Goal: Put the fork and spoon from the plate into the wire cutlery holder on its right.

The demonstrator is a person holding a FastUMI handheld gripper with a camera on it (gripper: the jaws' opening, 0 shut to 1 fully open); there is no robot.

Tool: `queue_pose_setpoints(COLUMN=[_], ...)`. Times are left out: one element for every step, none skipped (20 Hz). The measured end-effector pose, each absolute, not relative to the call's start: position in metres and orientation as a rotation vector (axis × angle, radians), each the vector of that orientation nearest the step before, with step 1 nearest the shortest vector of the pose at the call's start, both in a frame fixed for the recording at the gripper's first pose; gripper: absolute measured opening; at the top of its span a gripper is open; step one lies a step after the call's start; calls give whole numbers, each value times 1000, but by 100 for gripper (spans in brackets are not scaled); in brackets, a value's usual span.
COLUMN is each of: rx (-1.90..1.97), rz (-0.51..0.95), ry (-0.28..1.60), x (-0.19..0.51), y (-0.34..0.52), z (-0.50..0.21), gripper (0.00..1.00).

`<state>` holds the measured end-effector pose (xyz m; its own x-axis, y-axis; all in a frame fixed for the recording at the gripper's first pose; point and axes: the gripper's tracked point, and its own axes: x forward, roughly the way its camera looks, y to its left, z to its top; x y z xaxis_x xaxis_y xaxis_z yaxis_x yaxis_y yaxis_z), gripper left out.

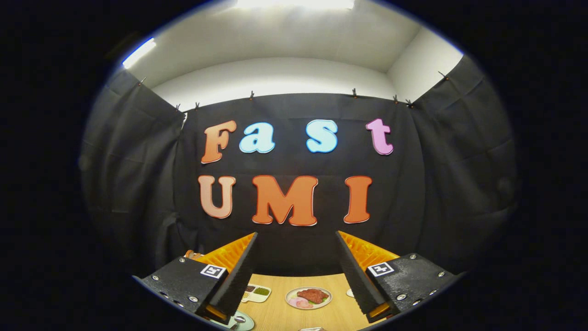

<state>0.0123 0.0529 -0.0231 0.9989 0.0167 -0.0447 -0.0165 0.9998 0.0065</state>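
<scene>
gripper (296, 243) wide apart above table (280, 315)

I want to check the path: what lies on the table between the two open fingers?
In the gripper view, a round plate of food lies on the wooden table between the open hand-held gripper fingers.

Plate (242, 322) half behind jaws.

Black cloth (298, 138) is hanging clipped along its top edge, curtaining the booth at twelve, nine and three o'clock. Above it a white wall (275, 76) and ceiling (298, 32) are showing, with a strip light (138, 53) glowing at ten o'clock. A wooden tabletop (280, 312) is lying at six o'clock.
</scene>
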Motion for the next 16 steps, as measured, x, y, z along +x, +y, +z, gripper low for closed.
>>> queue_pose_setpoints(rx=[-4,-5,1,12,24,37,44,44,33,15,-3,-15,-22,-28,-30,-33], rz=[29,43,69,94,130,161,200,220,232,232,242,240,242,246,249,247], ry=[57,69,84,101,125,151,173,187,195,216,245,275,316,368,422,482], x=[12,13,13,13,11,10,6,6,6,7,8,11,10,9,8,7], y=[61,70,84,98,115,131,146,158,166,172,180,186,193,200,204,208], z=[-29,-36,-44,-52,-63,-73,-81,-88,-94,-104,-118,-130,-146,-164,-181,-200], gripper=[96,97,97,96,96,96,97,96,97,96,95,95,94,94,94,94])
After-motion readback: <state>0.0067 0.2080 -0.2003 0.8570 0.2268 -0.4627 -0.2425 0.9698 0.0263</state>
